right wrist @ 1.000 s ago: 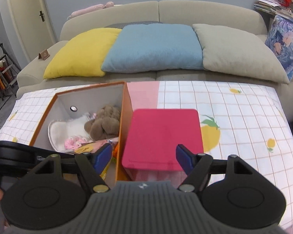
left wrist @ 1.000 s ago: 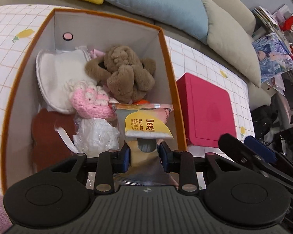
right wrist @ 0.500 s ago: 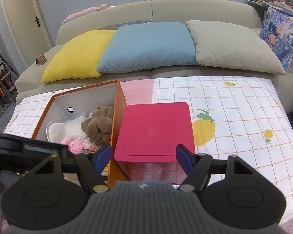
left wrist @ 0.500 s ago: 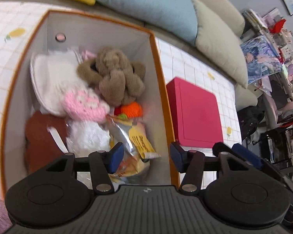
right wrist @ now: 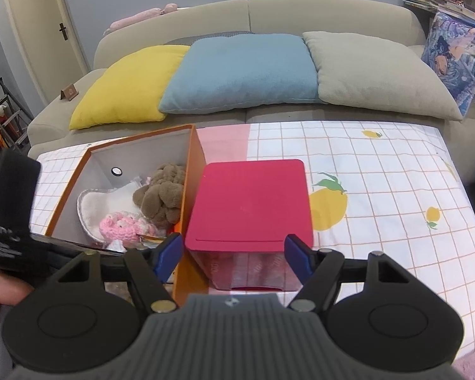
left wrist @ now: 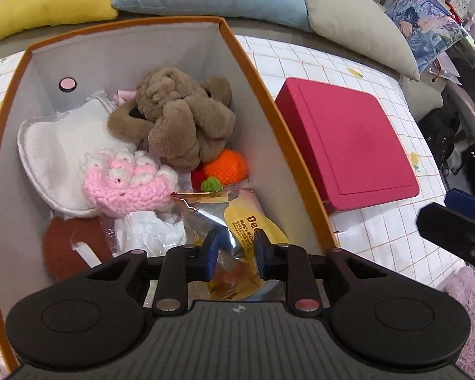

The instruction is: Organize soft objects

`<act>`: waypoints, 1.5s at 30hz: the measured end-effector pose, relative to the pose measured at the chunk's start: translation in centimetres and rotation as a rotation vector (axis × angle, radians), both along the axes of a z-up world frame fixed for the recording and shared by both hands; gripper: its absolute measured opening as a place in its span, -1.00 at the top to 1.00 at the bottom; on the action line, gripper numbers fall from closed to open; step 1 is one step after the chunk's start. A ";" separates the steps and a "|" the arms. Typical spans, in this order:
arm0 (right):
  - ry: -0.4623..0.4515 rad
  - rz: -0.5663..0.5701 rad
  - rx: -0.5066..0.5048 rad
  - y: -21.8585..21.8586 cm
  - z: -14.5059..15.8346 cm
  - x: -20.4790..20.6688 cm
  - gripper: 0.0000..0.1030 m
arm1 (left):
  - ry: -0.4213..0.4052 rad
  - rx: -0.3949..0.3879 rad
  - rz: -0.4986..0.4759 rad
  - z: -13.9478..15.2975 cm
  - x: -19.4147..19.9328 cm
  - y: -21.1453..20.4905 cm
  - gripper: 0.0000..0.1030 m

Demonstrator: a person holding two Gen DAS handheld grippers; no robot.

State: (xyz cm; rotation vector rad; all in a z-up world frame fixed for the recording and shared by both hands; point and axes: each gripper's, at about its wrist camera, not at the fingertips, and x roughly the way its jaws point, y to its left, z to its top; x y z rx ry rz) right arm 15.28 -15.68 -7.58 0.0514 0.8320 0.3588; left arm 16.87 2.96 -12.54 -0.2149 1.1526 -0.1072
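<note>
Snack packet [left wrist: 237,218], the foil one with the yellow label, is lying at the near right corner inside the orange storage box [left wrist: 259,95], just in front of the orange knitted fruit [left wrist: 226,166] and beside the pink crochet piece [left wrist: 126,186]. We are closing our left gripper [left wrist: 236,251] over its near end; the blue pads are standing narrow with the foil between them, though we cannot tell whether they are pressing on it yet. A moment ago we were carrying this packet above the box, then we were letting it drop with the jaws wide, so it is now resting among the soft things. To us, this closing looks like a second pinch to shift or tuck it.

Our right gripper [right wrist: 234,255] is hanging wide and empty over the near edge of the crimson lidded box [right wrist: 250,202], unchanged. Brown plush toy [left wrist: 177,117] and white plush pad [left wrist: 63,145] are sitting at the far end of the box.
</note>
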 end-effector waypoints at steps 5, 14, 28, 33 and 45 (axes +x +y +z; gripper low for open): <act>0.022 -0.002 -0.001 -0.1 -0.4 -0.1 -0.30 | 0.027 0.079 -0.037 -0.8 0.4 -0.5 0.57; 0.025 0.025 -0.010 0.4 -0.3 -0.3 -0.30 | 0.058 0.129 -0.082 -1.7 0.9 -1.0 0.64; 0.032 0.063 -0.034 1.5 2.1 -1.1 -0.30 | -0.184 0.081 -0.072 7.6 -4.7 1.1 0.46; 0.012 0.083 -0.014 1.3 4.9 -1.9 -0.44 | -0.338 0.096 -0.023 12.1 -8.0 1.5 -0.07; -0.050 0.085 -0.057 1.1 6.6 -6.3 -0.74 | -0.462 0.264 0.058 13.6 -12.8 -0.4 -0.69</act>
